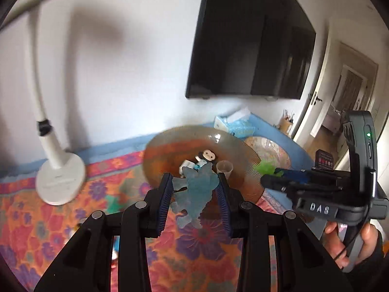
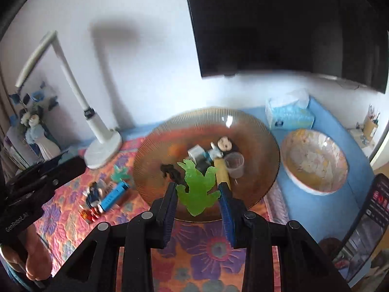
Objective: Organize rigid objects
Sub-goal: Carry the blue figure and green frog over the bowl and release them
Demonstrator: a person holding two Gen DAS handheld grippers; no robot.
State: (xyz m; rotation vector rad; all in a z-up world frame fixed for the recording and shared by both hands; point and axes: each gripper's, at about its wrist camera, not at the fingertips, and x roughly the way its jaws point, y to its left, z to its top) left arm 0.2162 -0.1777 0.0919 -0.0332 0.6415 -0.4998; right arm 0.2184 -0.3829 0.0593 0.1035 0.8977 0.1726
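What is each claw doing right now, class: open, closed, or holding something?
Left claw: closed on the translucent blue figure.
Right claw: closed on the translucent green figure, above the amber plate.

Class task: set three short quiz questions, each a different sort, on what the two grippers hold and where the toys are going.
1. True or false: the left gripper holds a blue figure.
2. The right gripper holds: A) cup B) green figure C) tissue box
3. Fill in: several toys already lie in the brown ___.

Key: 1 true; 2 B; 3 dish.
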